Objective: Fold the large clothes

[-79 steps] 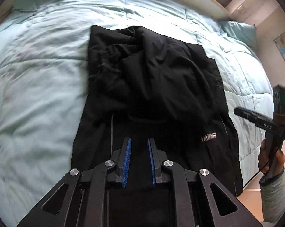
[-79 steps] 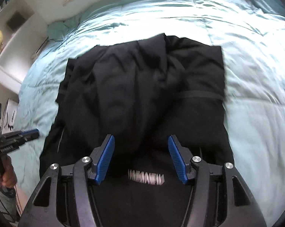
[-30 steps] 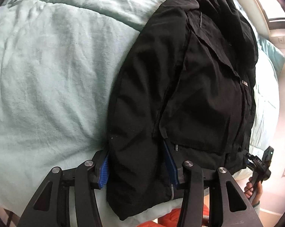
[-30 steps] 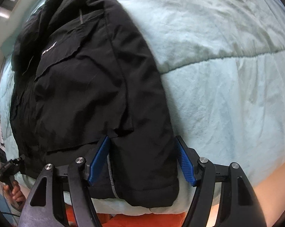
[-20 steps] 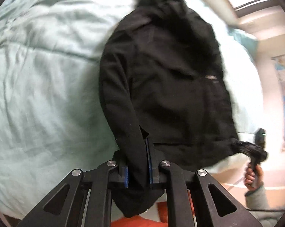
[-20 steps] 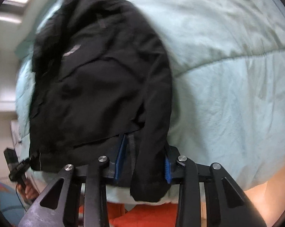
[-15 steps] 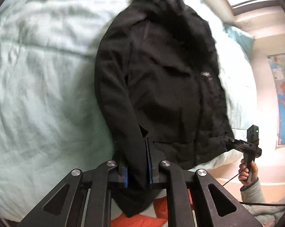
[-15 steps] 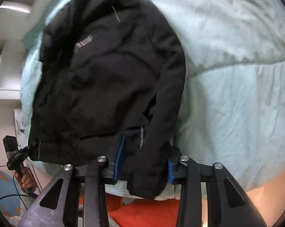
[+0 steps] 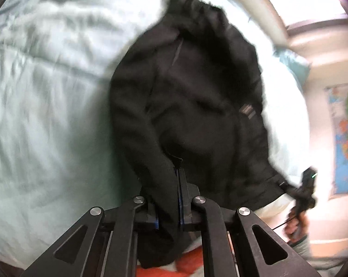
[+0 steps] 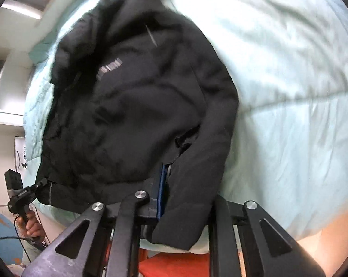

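Two views, listed in turn.

Left wrist view: black jacket (image 9: 197, 106) lies on a pale green duvet (image 9: 47, 115) across the bed, collar end far, hem near. Left gripper (image 9: 168, 196) is clamped on the jacket's near left hem corner, blue pads nearly together with cloth pinched between them and a flap hanging below. At the near right, the right gripper (image 9: 306, 188), blurred, meets the other hem corner, a hand (image 9: 294, 228) under it. Wall map (image 9: 346, 138) at far right.

Right wrist view: same jacket (image 10: 137, 106), grey chest logo (image 10: 110, 68) showing. Right gripper (image 10: 185, 191) has just been closing and grips the near right hem corner; cloth covers its right pad. Left gripper (image 10: 36, 188) holds the near left corner, held by a hand (image 10: 32, 225). Orange fabric (image 10: 174, 265) shows below the bed edge.
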